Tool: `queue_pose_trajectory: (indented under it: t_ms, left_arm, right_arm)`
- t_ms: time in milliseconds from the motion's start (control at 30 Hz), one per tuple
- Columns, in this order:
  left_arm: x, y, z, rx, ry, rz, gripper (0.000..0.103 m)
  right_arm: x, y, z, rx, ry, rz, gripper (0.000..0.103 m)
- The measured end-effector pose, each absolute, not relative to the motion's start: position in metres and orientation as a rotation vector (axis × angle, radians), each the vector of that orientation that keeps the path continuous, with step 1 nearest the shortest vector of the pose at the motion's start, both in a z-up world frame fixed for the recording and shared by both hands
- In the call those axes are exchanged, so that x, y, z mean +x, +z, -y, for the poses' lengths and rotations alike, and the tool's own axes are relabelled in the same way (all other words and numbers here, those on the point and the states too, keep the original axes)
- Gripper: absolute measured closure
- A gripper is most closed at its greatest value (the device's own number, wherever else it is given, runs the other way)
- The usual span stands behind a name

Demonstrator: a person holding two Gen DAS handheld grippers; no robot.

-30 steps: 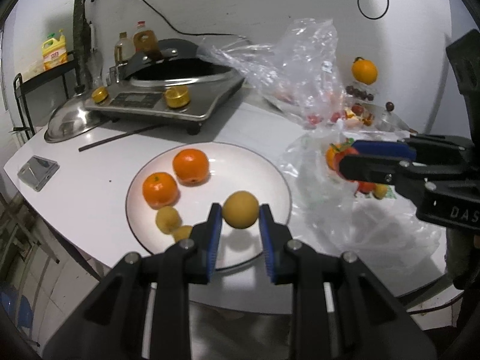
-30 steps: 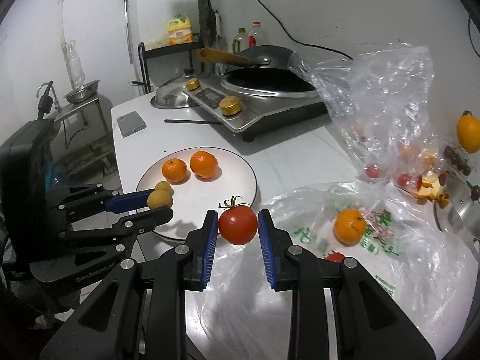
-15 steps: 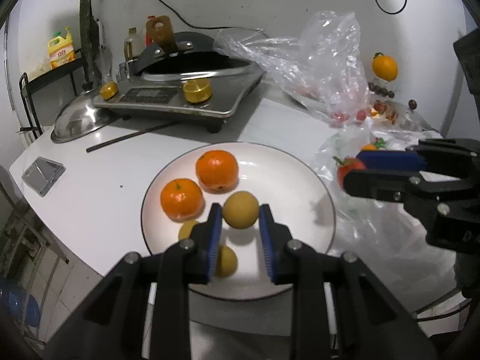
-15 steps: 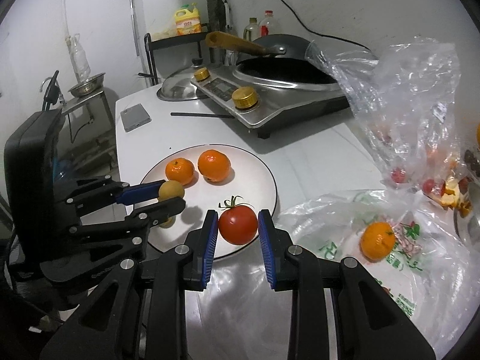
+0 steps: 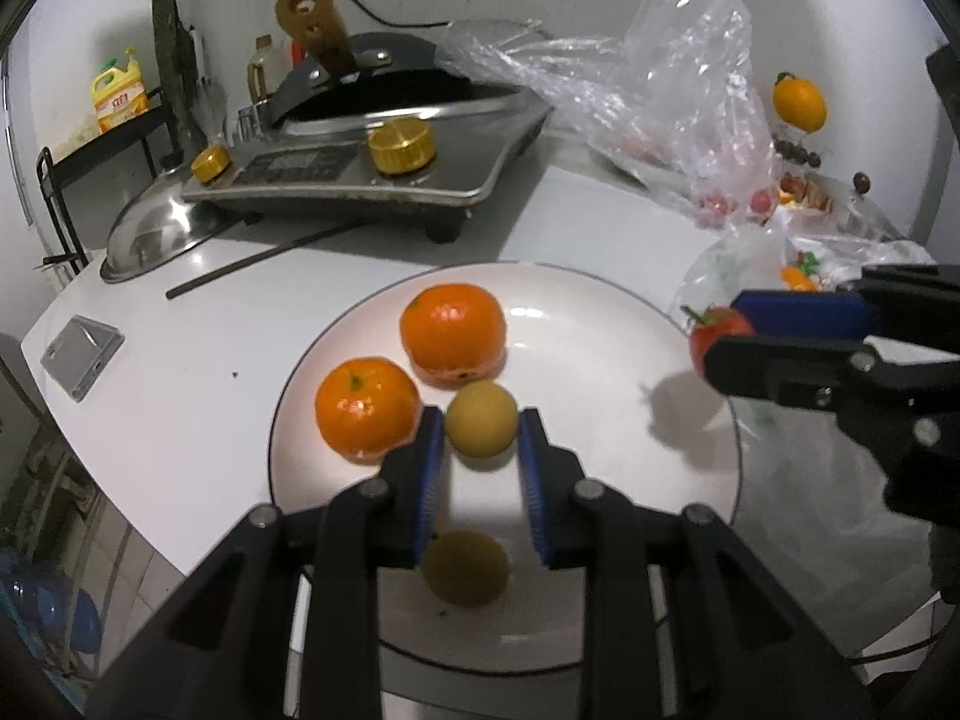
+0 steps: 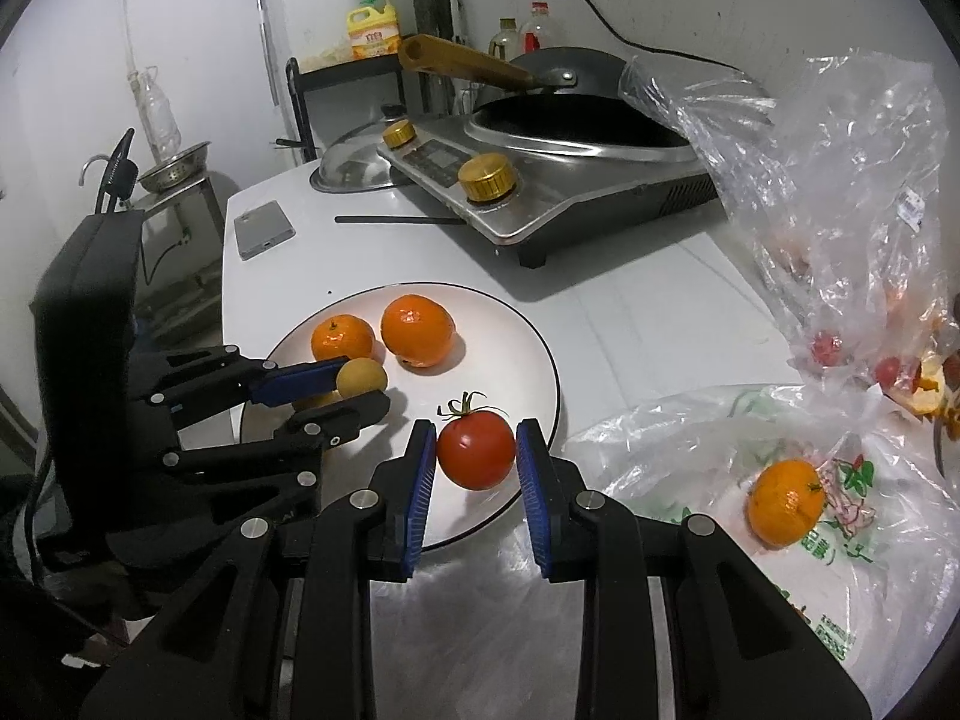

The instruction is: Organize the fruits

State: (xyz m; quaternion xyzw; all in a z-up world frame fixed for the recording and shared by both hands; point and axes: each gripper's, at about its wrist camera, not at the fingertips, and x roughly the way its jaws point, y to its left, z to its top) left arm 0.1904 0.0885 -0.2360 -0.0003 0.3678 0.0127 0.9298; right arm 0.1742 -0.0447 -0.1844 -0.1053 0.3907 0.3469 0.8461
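A white plate [image 5: 588,324] [image 6: 510,324] holds two oranges [image 5: 453,336] [image 5: 366,408] and a small yellow fruit [image 5: 465,567]. My left gripper [image 5: 480,438] [image 6: 354,387] is shut on another small yellow fruit [image 5: 481,426] [image 6: 361,377], held low over the plate beside the oranges. My right gripper [image 6: 477,459] [image 5: 729,336] is shut on a red tomato [image 6: 476,457] [image 5: 711,333] over the plate's right rim. One orange [image 6: 786,501] lies on a printed plastic bag [image 6: 720,450].
An induction cooker [image 5: 372,174] with a black wok [image 6: 576,114] stands behind the plate. A steel lid [image 5: 150,228], a chopstick [image 5: 258,264] and a phone [image 6: 264,228] lie left. A clear bag [image 5: 672,96] with small red fruits sits at the right.
Both grippers have moved forward and lower over the plate, each still holding its fruit. The plate and oranges look larger and closer.
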Motion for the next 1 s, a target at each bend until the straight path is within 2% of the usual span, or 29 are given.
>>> queue_pose_trajectory:
  t_ms: [567, 1000]
  left_arm:
    - [0.195, -0.241, -0.091, -0.016, 0.042, -0.770, 0.074]
    - [0.170, -0.211, -0.108, -0.070, 0.017, -0.669, 0.072]
  right_arm:
    - [0.185, -0.193, 0.038, -0.223, 0.734, -0.840, 0.073]
    - [0.193, -0.191, 0.022, -0.261, 0.712, -0.834, 0.073]
